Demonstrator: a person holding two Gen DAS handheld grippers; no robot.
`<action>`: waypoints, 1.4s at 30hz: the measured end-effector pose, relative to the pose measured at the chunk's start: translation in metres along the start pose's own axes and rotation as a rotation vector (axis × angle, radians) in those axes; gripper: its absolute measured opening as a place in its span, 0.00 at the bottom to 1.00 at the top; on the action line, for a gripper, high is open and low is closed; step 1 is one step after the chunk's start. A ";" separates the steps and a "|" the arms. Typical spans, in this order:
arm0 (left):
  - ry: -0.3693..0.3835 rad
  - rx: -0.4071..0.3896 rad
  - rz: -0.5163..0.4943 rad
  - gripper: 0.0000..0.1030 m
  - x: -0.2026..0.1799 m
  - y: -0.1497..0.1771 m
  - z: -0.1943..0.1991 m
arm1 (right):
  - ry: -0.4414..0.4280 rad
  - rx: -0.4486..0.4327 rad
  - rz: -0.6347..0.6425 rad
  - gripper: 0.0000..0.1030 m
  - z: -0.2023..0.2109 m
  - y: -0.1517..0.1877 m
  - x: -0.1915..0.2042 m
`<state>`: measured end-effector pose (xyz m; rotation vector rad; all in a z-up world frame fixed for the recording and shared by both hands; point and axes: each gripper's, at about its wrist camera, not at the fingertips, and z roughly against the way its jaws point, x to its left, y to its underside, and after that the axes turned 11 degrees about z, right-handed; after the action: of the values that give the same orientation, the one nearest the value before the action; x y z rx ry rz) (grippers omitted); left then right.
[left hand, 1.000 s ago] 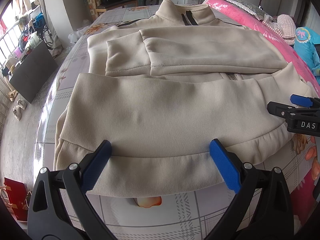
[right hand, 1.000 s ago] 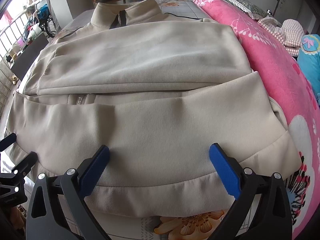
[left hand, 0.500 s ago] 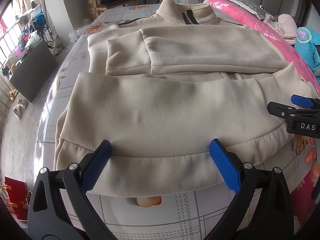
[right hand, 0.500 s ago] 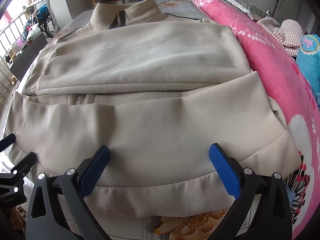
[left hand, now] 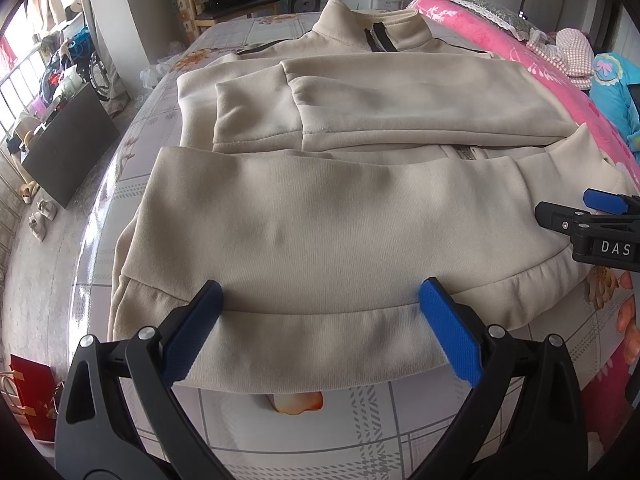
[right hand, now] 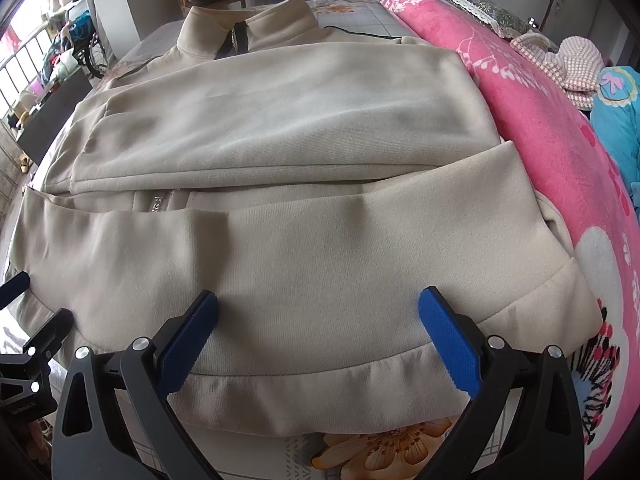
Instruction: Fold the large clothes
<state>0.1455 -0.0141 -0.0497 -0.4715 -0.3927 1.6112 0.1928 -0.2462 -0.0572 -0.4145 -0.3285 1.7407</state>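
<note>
lying flat on the floral-checked bed sheet [left hand: 280,432], the folded beige zip-up fleece jacket [left hand: 340,224] touches a rolled pink plush blanket [right hand: 552,152]; left gripper [left hand: 320,332] and right gripper [right hand: 320,336] gape wide, empty, over its hem

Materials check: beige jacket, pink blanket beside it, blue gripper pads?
Beige jacket: looks like thick matte knit, probably fleece-backed sweatshirt fabric; fine ribbing shows and the folds are soft.
Pink blanket: plush, fuzzy pile with a slight sheen, likely polyester fleece.
Blue pads of the right gripper: matte with a fine dotted texture, probably rubber or soft plastic, on black, slightly glossy plastic arms.
</note>
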 end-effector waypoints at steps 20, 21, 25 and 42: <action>0.033 0.016 -0.023 0.93 0.002 -0.006 0.003 | -0.001 -0.026 -0.007 0.94 0.002 0.003 -0.001; 0.041 0.008 -0.016 0.93 0.004 -0.007 0.007 | 0.000 -0.028 -0.007 0.94 0.002 0.004 -0.001; 0.073 -0.073 0.013 0.93 0.013 -0.020 0.033 | 0.001 -0.037 -0.008 0.94 0.002 0.005 0.000; 0.177 -0.295 0.067 0.92 0.021 -0.177 0.091 | -0.082 -0.055 0.039 0.94 0.026 -0.013 -0.008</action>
<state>0.2479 0.0258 0.1180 -0.8525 -0.4872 1.5674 0.1943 -0.2507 -0.0273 -0.3919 -0.4304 1.7934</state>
